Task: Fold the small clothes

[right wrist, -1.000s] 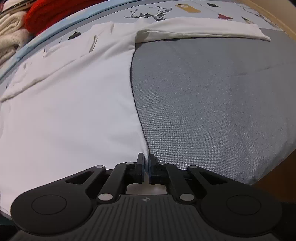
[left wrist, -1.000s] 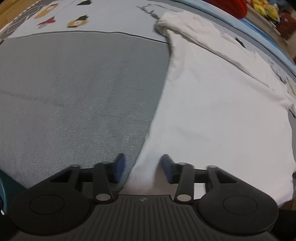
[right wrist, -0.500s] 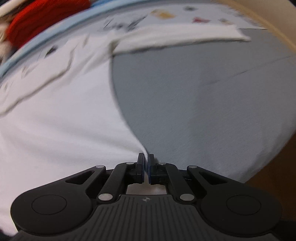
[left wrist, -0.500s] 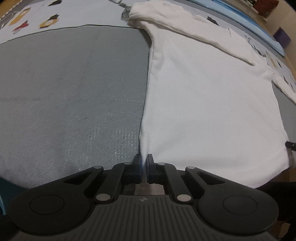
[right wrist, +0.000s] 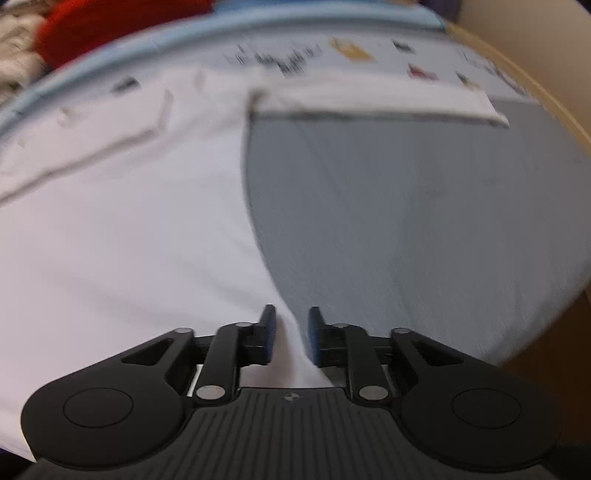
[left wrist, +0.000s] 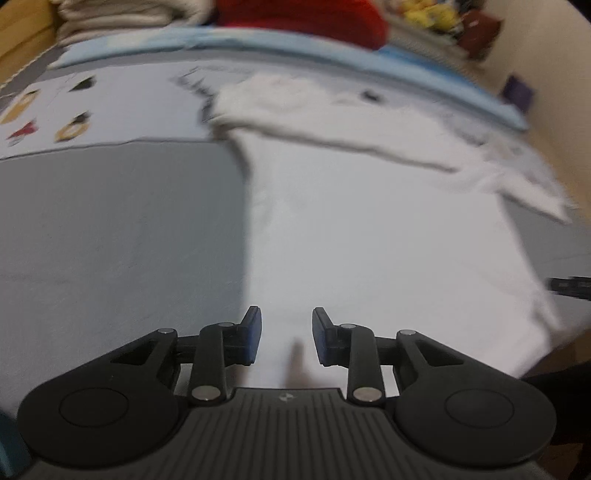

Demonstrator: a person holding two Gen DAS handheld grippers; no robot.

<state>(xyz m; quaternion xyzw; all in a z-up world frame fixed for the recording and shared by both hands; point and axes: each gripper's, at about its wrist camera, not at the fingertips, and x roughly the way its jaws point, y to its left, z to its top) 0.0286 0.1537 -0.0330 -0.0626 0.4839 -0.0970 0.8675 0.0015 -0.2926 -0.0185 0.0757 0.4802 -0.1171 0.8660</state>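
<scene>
A white T-shirt [left wrist: 376,236] lies flat on a grey cloth [left wrist: 118,229], its sleeves spread toward the far side. My left gripper [left wrist: 286,317] hovers above the shirt's near left hem corner; its jaws are opening and the pads press on nothing, with the cloth lying beneath the gap. In the right wrist view the same white T-shirt [right wrist: 122,229] fills the left half. My right gripper [right wrist: 291,317] is over the near right hem corner, jaws opening, and the shirt's edge runs between the pads untouched. Both views are blurred.
A patterned light sheet [left wrist: 96,110] and a blue border [left wrist: 295,48] lie beyond the shirt. Red fabric [left wrist: 303,14] and folded pale textiles [left wrist: 129,14] are stacked at the back. The grey cloth [right wrist: 424,221] ends at a wooden edge [right wrist: 546,339] on the right.
Both grippers were shut on the shirt's hem corners half a second ago; now both have let go, their jaws stand apart, and both have lifted.
</scene>
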